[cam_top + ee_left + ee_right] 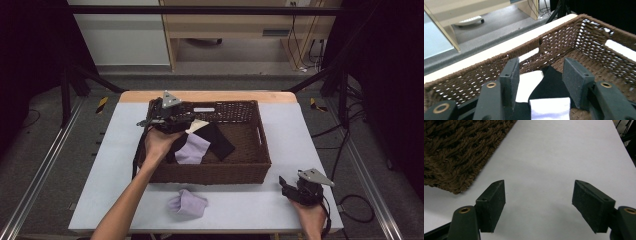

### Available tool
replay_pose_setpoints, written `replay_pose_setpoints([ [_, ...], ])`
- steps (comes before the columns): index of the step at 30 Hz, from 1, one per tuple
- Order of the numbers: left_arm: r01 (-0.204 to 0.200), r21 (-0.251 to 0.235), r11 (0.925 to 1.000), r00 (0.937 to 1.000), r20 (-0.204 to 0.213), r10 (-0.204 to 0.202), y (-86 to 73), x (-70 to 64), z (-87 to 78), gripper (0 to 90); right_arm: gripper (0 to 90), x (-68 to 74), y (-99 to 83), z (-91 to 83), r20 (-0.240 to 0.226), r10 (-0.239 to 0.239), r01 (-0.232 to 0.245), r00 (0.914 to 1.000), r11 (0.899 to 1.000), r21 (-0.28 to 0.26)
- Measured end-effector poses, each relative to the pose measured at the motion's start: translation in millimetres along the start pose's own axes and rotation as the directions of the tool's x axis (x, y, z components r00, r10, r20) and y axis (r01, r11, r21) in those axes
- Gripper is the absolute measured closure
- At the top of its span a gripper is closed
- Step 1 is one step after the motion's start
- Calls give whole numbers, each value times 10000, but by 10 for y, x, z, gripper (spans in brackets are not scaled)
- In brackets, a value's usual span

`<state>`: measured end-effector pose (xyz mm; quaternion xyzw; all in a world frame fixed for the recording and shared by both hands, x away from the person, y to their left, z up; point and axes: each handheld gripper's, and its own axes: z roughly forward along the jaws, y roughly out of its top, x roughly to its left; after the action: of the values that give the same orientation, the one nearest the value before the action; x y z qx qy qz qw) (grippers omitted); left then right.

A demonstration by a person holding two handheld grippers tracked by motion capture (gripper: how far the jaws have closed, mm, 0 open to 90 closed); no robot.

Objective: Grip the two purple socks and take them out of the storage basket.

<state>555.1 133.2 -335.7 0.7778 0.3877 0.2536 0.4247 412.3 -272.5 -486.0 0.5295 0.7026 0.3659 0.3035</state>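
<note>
**Left gripper over the wicker basket, right gripper idle at the table's corner**

A rectangular dark-brown woven wicker basket (215, 172) stands in the middle of the white-topped table (280, 210), nearer the far edge than the near one. The left gripper (540, 75) hangs over the basket's far left corner, held by the person's left hand (159, 142), whose forearm reaches in across the basket's near left corner. Its jaws are spread apart with nothing between the pads. In the left gripper view, they look down at a black sock (551, 87) lying on the basket floor, with a cream-white sock (529, 83) just beside it towards the basket's far wall and a pale lilac sock (550, 108) lying across the black one nearer the camera. From the high view, the lilac sock lies in the left half of the basket against the black sock, which spreads towards the basket's middle.

A second pale lilac sock (187, 204), crumpled, lies on the table outside the basket, close to the table's near edge and just beyond the basket's near wall, left of centre.

The right gripper (539, 202) rests near the table's near right corner, held by the right hand (312, 215), well apart from the socks. Its jaws are wide apart and empty over bare tabletop, with the basket's near right corner just ahead.
</note>
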Motion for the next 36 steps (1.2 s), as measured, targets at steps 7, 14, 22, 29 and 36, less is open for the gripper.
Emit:
replay_pose_setpoints([
  [7, 187, 795, 9967, 9997, -155, -175, -106, 73, 359, 500, 268, -1, 0, 0, -2, -5, 5, 10000, 10000, -7],
  [14, 37, 1773, 9841, 9998, -174, -6, -261, 61, 574, 512, 269, 3, 2, 7, 12, -35, 35, 10000, 10000, 44],
  [22, -245, 2537, 9670, 9996, -94, 278, -315, 41, 671, 518, 268, 11, 2, 9, 47, -73, 72, 10000, 9999, 94],
  [29, -471, 3307, 9425, 9987, -23, 507, -363, 29, 750, 511, 267, 11, 2, 10, 67, -98, 98, 9999, 9999, 83],
  [36, -552, 3739, 9258, 9983, 360, 449, -392, 16, 787, 488, 266, 13, 2, 10, 67, -105, 104, 9999, 9999, 90],
])
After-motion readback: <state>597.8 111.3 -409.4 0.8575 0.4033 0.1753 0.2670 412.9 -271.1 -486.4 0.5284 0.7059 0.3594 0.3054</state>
